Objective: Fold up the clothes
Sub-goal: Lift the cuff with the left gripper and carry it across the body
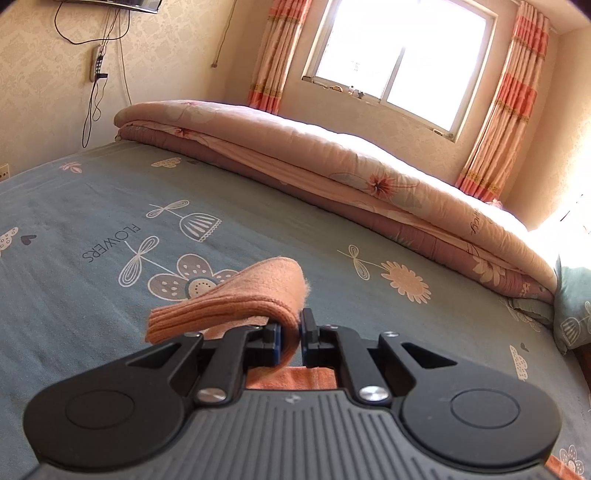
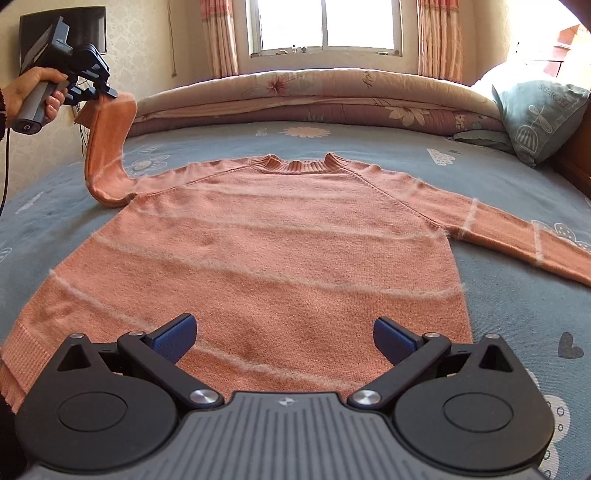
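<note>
Here your left gripper (image 1: 291, 338) pinches the ribbed cuff (image 1: 221, 314) of one sleeve (image 2: 107, 155) of the salmon sweater (image 2: 258, 258), jaws pressed together on the knit, and holds it in the air off the bed's left side. Your right gripper (image 2: 284, 339) hangs over the hem with its jaws spread wide and nothing between them. The sweater lies flat, collar toward the window (image 2: 325, 26), on the blue-grey bedsheet (image 2: 517, 302); its other sleeve (image 2: 517, 236) stretches out toward the right edge. Bare sheet borders the garment left, right and beyond the collar. Two folded quilts (image 2: 314, 96) line the far edge, one pillow (image 2: 539, 114) sits at right, and two curtains (image 2: 439, 37) flank the window. Both sheet and pillow read "FLOWERS".
</note>
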Tool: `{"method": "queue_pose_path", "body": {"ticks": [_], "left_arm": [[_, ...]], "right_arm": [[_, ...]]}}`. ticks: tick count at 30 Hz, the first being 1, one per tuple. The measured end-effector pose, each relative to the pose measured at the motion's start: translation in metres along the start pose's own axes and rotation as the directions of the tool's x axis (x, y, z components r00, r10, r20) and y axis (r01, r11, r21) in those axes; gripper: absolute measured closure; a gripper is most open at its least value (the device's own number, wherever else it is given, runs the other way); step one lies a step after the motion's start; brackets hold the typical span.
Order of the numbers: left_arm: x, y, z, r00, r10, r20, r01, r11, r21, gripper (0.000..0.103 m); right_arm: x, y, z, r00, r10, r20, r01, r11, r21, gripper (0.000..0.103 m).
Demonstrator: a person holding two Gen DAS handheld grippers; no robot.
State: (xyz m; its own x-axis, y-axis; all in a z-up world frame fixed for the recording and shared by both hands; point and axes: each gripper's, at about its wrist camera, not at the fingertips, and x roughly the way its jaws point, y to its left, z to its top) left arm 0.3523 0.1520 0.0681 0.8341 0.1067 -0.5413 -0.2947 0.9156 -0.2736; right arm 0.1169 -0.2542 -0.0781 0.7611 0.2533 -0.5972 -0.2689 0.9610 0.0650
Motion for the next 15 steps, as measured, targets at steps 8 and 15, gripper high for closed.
{"method": "queue_pose_path", "body": {"ticks": [8,15], "left_arm": [[0.003,-0.035,-0.004,0.999,-0.029,-0.015,0.03,0.999,0.023,0.096],[0.009,-0.07,-0.01,0.997,-0.066,-0.03,0.067,0.997,0.045,0.096]], "right_arm": [[-0.007,-0.004,0.002,1.0,0.015,0.012,-0.015,1.0,0.017,0.0],[-0.015,-0.009,0.005,0.999,0.03,0.032,-0.031,0.998,0.046,0.0]]}}
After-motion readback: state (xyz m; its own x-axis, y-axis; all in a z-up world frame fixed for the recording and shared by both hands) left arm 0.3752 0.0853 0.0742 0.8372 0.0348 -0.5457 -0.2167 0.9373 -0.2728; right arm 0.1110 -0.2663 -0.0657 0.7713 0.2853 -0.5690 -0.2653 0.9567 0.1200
